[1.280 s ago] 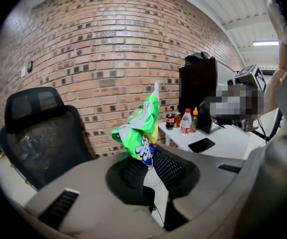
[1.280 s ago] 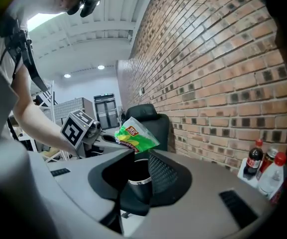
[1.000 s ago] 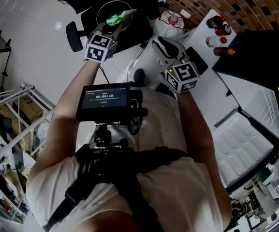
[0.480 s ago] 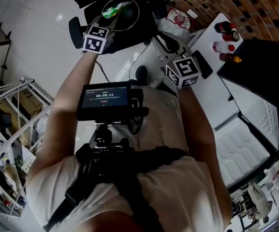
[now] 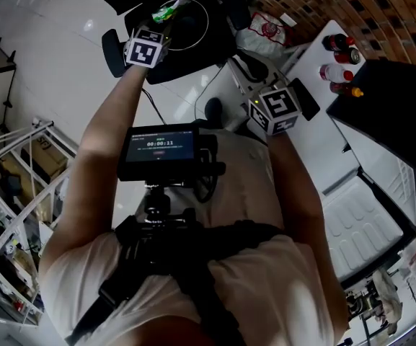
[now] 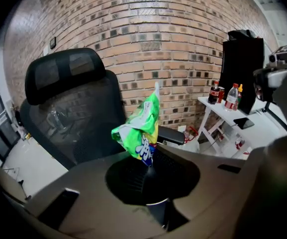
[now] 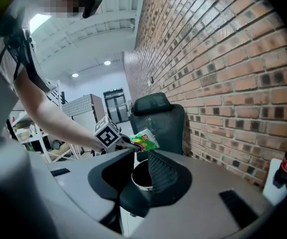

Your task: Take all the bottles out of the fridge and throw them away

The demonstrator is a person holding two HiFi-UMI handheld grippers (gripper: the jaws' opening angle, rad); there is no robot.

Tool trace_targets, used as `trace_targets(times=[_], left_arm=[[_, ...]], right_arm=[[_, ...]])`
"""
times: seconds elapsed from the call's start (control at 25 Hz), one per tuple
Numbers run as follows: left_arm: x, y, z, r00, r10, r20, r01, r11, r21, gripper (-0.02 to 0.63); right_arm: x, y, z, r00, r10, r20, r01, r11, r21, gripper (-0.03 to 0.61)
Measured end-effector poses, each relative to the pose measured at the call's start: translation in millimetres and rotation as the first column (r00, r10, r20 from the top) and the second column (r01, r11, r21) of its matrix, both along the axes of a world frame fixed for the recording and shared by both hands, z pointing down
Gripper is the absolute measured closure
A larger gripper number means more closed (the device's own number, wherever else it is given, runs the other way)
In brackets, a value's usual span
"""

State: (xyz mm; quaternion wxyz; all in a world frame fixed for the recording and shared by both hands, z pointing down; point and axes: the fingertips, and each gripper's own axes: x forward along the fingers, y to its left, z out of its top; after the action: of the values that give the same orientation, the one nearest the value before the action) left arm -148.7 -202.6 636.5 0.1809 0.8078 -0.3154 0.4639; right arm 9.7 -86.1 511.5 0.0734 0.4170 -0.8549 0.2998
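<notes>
1 green bottle [image 5: 166, 11] has come over the bin [image 5: 207, 24] in the head view, ready to drop, I think. From the left gripper [image 6: 149, 171], fingers pinch it tight. From the right gripper [image 7: 142, 171], fingers stand apart, empty.

The left hand-held gripper [image 6: 148, 164] had its jaws pinched on a crushed green bottle [image 6: 140, 132], which stuck up toward twelve o'clock. A black mesh chair [image 6: 68, 108] stood at ten o'clock. At two o'clock, drink bottles [image 6: 214, 91] lined a white surface [image 6: 224, 111].
</notes>
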Motion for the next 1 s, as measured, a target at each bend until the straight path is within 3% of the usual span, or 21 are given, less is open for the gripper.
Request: trace_targets(times=[0.28, 0.6, 0.76, 1.0], left_arm=[[-21, -8, 25, 0.993, -0.031, 0.114, 0.035, 0.999, -0.036, 0.571], [-11, 0, 20, 0.997, -0.046, 0.054, 0.05, 0.997, -0.064, 0.566], [-18, -7, 18, 0.994, -0.036, 0.103, 0.038, 0.999, -0.019, 0.552], [-28, -4, 30, 0.989, -0.026, 0.147, 0.031, 0.999, -0.035, 0.505]], right_arm=[[4, -4, 3, 1.0, 0.009, 0.002, -0.009, 1.0, -0.01, 0.485], [1, -3, 6, 1.0, 0.004, 0.011, -0.004, 1.0, -0.01, 0.483], [1, -4, 5, 1.0, 0.005, 0.01, -0.005, 1.0, -0.003, 0.483], [3, -4, 3, 1.0, 0.013, 0.006, -0.013, 1.0, 0.001, 0.483]])
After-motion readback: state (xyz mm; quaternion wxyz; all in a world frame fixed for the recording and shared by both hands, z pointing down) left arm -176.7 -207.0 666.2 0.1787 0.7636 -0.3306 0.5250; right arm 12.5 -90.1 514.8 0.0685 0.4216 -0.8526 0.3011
